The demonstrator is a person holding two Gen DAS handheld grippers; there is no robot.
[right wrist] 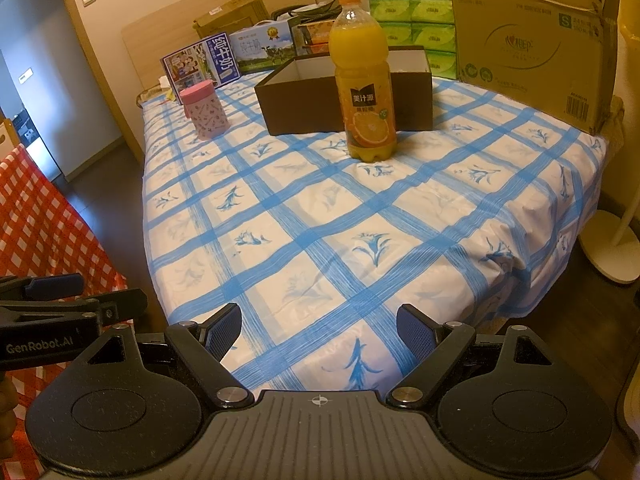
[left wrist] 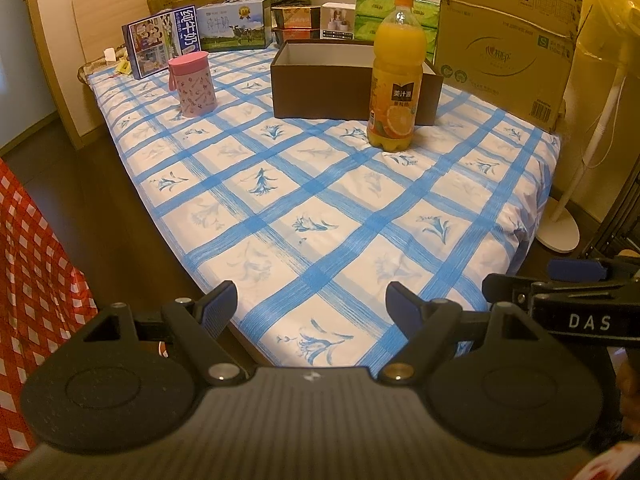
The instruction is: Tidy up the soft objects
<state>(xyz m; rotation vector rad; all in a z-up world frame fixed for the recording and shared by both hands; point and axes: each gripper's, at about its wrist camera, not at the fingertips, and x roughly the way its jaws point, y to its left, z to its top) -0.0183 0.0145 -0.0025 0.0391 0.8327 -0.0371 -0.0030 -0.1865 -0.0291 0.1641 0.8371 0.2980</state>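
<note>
Both grippers hover side by side over the near edge of a bed with a blue-checked cover [left wrist: 320, 200]. My left gripper [left wrist: 311, 306] is open with nothing between its blue pads. My right gripper [right wrist: 319, 330] is open too, and empty. An orange juice bottle [left wrist: 396, 76] [right wrist: 366, 92] stands upright mid-bed in front of an open, empty-looking brown box [left wrist: 320, 92] [right wrist: 296, 108]. To the left stands a pink lidded cup [left wrist: 193, 84] [right wrist: 206, 114]. Green tissue packs [left wrist: 368, 16] [right wrist: 412, 28] are stacked behind the box, far from both grippers.
A large cardboard carton [left wrist: 508, 48] [right wrist: 532, 48] fills the bed's far right corner. Milk cartons [left wrist: 162, 46] and small boxes line the headboard. A red checked cloth [left wrist: 32, 280] [right wrist: 40, 220] hangs at left. A white fan stand [left wrist: 560, 232] [right wrist: 612, 248] is on the floor at right.
</note>
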